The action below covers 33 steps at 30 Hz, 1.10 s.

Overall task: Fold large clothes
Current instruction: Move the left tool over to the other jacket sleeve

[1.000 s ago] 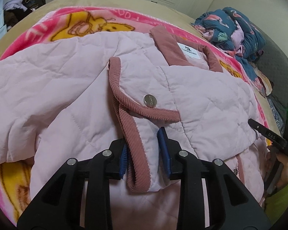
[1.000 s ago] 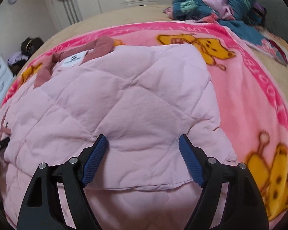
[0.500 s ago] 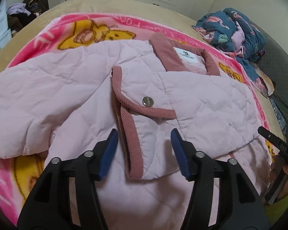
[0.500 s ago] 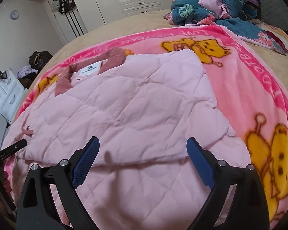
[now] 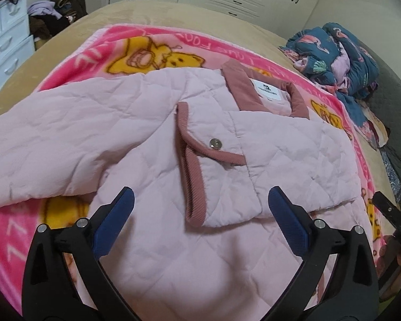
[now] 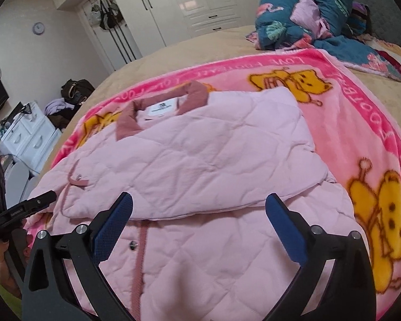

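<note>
Opening wide above a pale pink quilted jacket [image 5: 152, 160] spread on the cartoon-print pink blanket [image 6: 361, 123], the left gripper [image 5: 200, 219] and right gripper [image 6: 199, 220] hold nothing; next, grip the outstretched sleeve's edge squarely.

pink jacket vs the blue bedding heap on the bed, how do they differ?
The pink jacket is pale, quilted, with dusty-rose trim; the blue bedding heap is dark teal with a flamingo and leaf print. The jacket lies flat and partly folded; the heap is crumpled and piled high. The jacket sits on the pink cartoon blanket, close to the tongs; the heap sits beyond that blanket's far corner. Both are soft fabric on the same bed.
</note>
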Available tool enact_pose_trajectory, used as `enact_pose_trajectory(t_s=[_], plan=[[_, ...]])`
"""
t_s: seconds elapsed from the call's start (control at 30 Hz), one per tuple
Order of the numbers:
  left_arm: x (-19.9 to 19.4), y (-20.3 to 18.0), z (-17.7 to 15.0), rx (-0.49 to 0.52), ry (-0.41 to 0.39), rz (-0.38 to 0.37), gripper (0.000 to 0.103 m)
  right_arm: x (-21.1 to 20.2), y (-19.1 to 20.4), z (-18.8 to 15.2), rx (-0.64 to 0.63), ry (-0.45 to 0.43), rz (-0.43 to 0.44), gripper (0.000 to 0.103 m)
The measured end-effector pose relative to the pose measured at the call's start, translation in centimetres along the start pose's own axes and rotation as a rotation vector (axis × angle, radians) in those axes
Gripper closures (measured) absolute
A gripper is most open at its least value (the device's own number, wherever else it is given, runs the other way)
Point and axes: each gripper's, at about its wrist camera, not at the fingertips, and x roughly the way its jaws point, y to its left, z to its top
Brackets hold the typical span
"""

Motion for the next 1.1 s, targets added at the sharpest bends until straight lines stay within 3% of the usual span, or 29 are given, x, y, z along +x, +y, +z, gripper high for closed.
enact_pose_trajectory(t_s=[0.17, 0.3, 0.53, 1.1], plan=[[-1.3, 1.4, -1.2, -0.076, -0.005, 0.024, 0.009, -0.6, 1.5, -0.1, -0.009, -0.009, 0.022, 0.004], [-2.8, 1.7, -1.6, -0.056, -0.035, 0.091, 0.009, -1.0, 3.6, 0.1, -0.031, -0.011, 0.041, 0.004], [-4.9, 3.3, -1.3, -0.131, -0.052, 0.063, 0.009, -1.6, 7.7, 0.3, -0.09, -0.021, 0.076, 0.004], [-9.1, 8.9, -1.5, -0.207, -0.104, 0.127, 0.009, -2.6, 17.4, 1.0, -0.201, -0.041, 0.146, 0.004]])
